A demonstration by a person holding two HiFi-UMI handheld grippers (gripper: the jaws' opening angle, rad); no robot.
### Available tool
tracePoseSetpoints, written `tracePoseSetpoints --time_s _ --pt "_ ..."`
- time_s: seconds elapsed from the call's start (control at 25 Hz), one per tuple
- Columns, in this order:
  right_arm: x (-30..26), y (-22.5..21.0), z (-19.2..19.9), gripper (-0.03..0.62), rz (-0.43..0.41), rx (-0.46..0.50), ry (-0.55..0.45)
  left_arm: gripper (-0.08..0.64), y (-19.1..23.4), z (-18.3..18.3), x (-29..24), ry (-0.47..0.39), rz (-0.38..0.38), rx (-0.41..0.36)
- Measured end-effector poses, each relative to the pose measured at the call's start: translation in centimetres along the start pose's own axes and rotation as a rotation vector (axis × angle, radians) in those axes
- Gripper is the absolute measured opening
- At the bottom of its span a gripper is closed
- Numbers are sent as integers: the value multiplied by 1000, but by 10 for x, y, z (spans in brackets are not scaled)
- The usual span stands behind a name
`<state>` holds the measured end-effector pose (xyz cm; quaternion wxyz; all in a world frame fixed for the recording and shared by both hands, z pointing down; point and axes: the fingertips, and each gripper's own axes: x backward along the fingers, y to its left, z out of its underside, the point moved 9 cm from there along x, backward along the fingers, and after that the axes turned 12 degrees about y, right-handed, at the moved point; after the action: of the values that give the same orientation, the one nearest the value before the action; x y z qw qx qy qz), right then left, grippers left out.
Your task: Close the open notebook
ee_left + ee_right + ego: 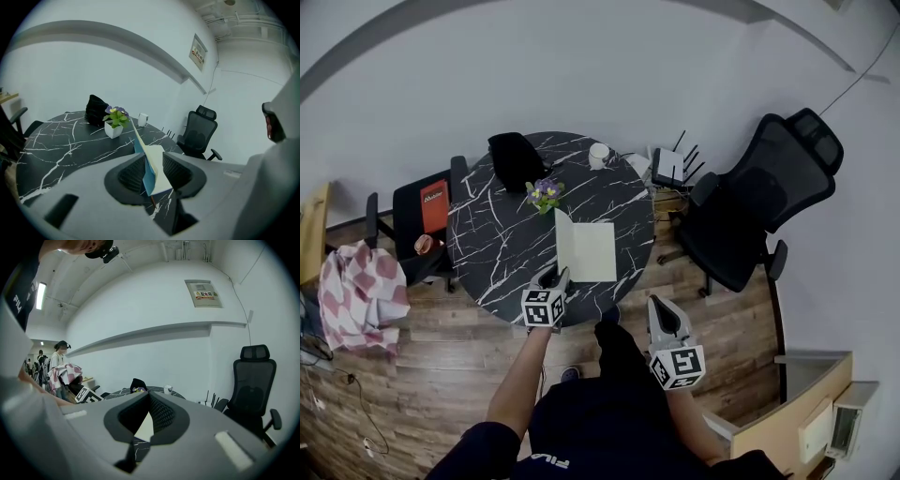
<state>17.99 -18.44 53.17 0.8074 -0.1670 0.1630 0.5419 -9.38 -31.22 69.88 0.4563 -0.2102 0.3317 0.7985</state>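
- Round black marbled bench [492, 239] stands on a wood-plank floor [431, 375], with pale walls around it.
- Notebook [592, 251] lies on the bench's near side, near a potted plant [545, 195].
- Left gripper [153, 158] pinches the notebook's raised leaf.
- Right gripper [149, 394] is closed and empty, off the bench.

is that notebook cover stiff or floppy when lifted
Probably fairly stiff: the blue notebook cover stands straight though the left gripper pinches only its edge. Likely light, so the notebook might slide on the black marble-look tabletop.
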Motion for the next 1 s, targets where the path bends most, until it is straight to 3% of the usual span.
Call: tracePoseSetpoints --time_s 1.0 --pt "4 -12 3 12 36 -16 8 121 -63 -15 -37 19 131 -111"
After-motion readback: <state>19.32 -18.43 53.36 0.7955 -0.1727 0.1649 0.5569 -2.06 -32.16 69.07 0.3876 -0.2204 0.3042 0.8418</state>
